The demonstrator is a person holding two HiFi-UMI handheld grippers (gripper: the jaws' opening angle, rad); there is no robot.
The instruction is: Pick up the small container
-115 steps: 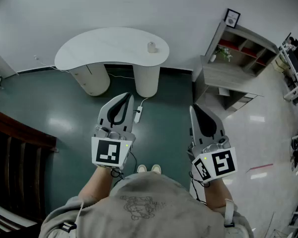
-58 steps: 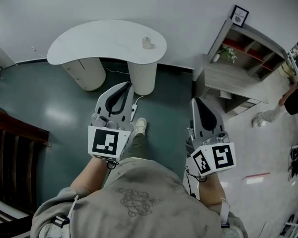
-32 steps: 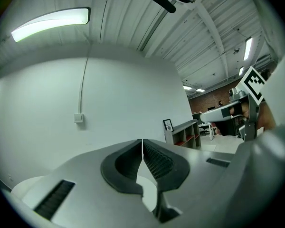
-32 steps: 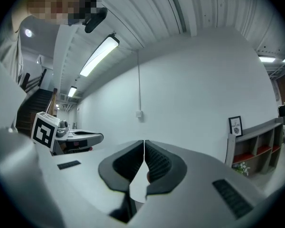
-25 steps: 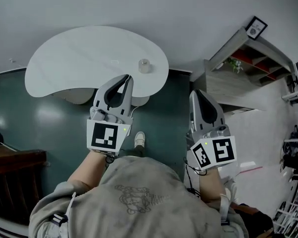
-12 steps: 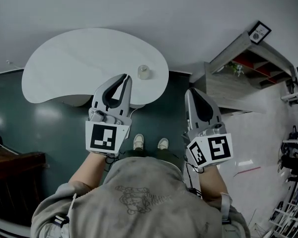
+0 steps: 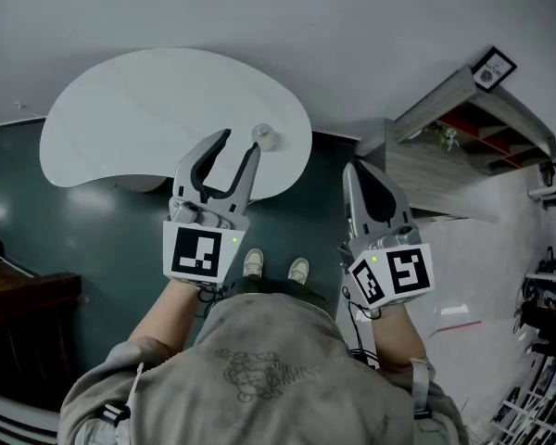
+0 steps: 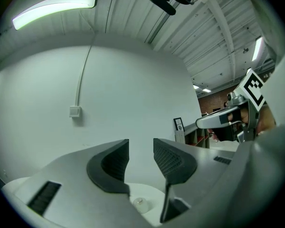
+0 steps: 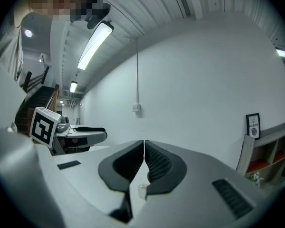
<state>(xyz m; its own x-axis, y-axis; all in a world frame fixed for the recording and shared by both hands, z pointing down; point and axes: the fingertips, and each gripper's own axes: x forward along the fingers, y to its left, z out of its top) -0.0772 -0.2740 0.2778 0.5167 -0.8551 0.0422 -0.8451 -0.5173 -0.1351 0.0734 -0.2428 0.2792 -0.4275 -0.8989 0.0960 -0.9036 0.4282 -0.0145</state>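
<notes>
The left gripper [image 7: 239, 146], shut a moment ago, is opening its jaws with nothing between them, just short of the small container [image 7: 264, 136] near the bench's [image 7: 139, 109] right edge, apparently readying the grasp. The right gripper [image 7: 354, 174] stays closed and empty.

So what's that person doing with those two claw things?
A person stands at a white table with a gripper in each hand. A small container sits near the table's edge. The left gripper is just short of it. Its jaws are opening and nothing is between them. The right gripper is shut and empty, held off to the side over the floor. The container has not been picked up yet.
</notes>
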